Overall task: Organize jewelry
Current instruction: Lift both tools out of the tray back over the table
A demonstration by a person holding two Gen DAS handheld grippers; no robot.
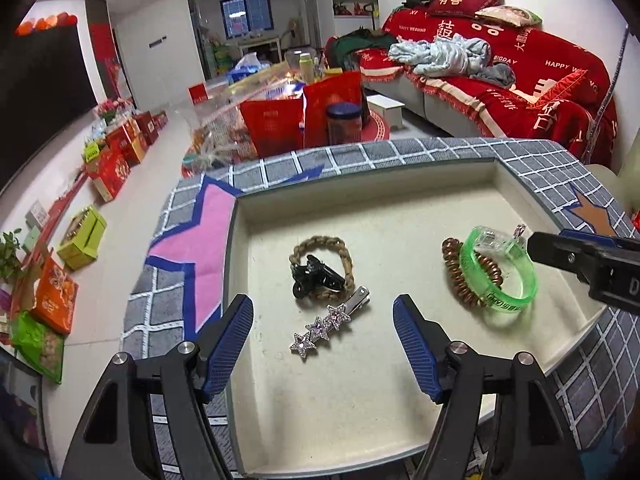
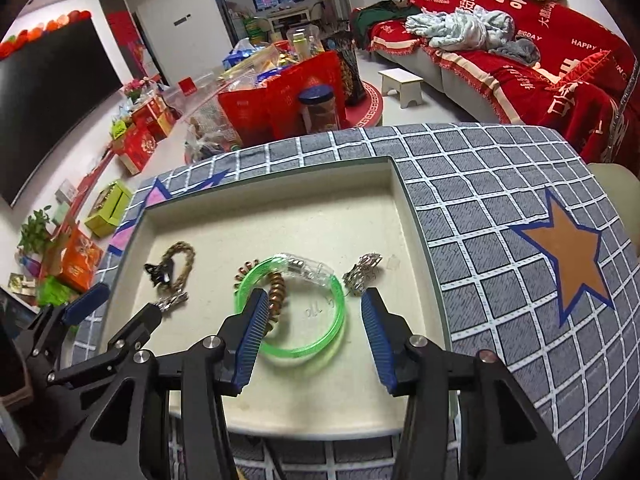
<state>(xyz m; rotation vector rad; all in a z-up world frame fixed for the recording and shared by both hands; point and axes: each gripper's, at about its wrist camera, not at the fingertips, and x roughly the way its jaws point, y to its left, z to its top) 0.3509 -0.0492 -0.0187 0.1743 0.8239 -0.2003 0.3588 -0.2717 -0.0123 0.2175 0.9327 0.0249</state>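
Note:
A cream tray point(image 1: 360, 420) point(image 2: 320, 412) lies on a grey checked cloth. In it are a braided hair tie point(image 1: 344, 254) point(image 2: 188, 256) with a black claw clip point(image 1: 316, 276) point(image 2: 158, 272), a silver star hair clip point(image 1: 324, 326) point(image 2: 172, 302), a green bangle point(image 1: 500, 276) point(image 2: 304, 312) over a copper coil tie point(image 1: 456, 276) point(image 2: 277, 296), and a silver rhinestone piece point(image 2: 362, 270). My left gripper point(image 1: 323, 336) point(image 2: 116, 304) is open above the star clip. My right gripper point(image 2: 314, 322) is open around the bangle; its finger point(image 1: 560, 254) shows in the left view.
The checked cloth point(image 2: 500, 208) with an orange star point(image 2: 572, 260) and a pink star point(image 1: 200, 248) covers the table. Beyond it are red gift bags point(image 1: 304, 120), a jar point(image 2: 320, 108), a red-covered sofa point(image 1: 520, 80) and boxes on the floor point(image 1: 84, 236).

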